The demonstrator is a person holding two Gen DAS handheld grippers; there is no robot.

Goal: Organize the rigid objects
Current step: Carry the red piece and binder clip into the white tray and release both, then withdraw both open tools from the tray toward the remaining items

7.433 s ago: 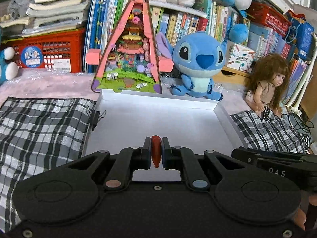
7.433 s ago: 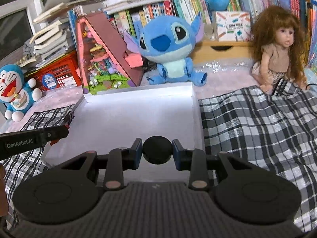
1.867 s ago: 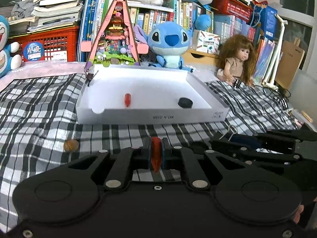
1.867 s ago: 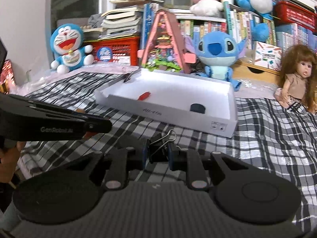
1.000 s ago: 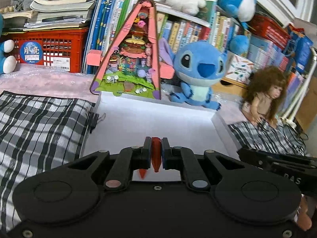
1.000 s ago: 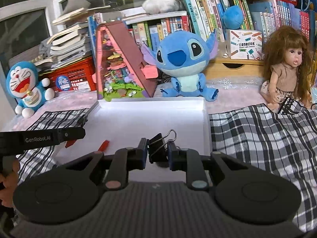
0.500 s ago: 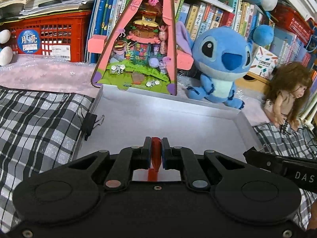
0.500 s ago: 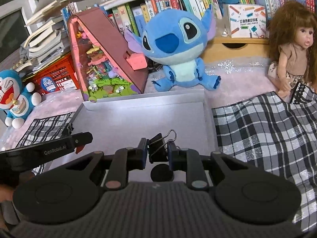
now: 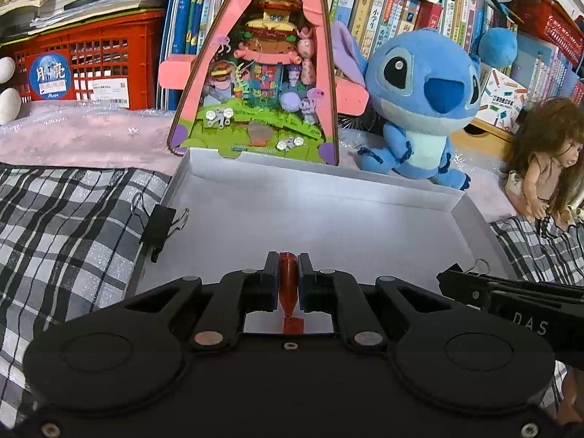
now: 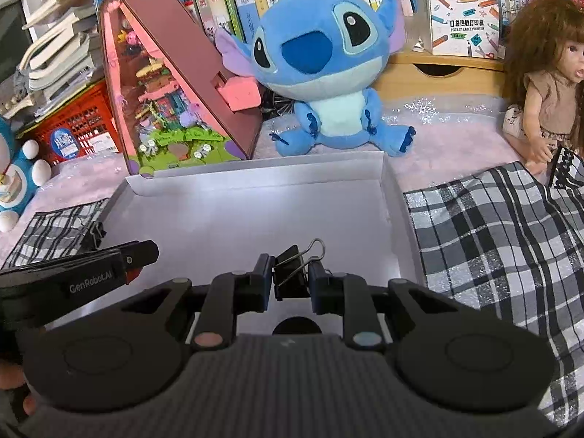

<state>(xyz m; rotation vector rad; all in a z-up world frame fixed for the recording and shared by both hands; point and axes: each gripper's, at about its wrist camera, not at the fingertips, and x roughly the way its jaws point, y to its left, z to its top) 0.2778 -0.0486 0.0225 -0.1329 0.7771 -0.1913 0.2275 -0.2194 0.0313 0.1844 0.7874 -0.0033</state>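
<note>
**Two small pieces going into the white tray**

The left gripper (image 9: 289, 277) is clamping a small red piece (image 9: 288, 281) upright between its jaws, and the right gripper (image 10: 291, 279) is pinching a black binder clip (image 10: 292, 273), wire handle pointing up and away. Both are hanging over the near half of the white tray (image 9: 328, 186), which is sitting on a checked cloth (image 9: 65, 211). A second red piece (image 9: 293, 325) is lying on the tray floor directly under the left jaws, a round black object (image 10: 296, 325) is lying under the right ones, and another binder clip (image 9: 158, 224) is clipped to the tray's left wall.

To do this step well, each hand should probably be lowering until its piece is nearly touching the tray floor before letting go, since a drop from height could make the red piece roll or the clip bounce. Shifting slightly sideways first looks wise, so nothing lands on what is already lying there. The two tools are close together, so releasing one at a time may be avoiding a knock.

Readable writing: "GenRobot.AI" on the left tool's side (image 10: 89, 283), "DAS" on the right tool's side (image 9: 529, 323), "POCKET LABEL PRINTER" on a white box (image 10: 463, 29) on the far shelf, and "Moon" on a round blue sticker (image 9: 49, 76) on the red crate (image 9: 109, 62).
</note>
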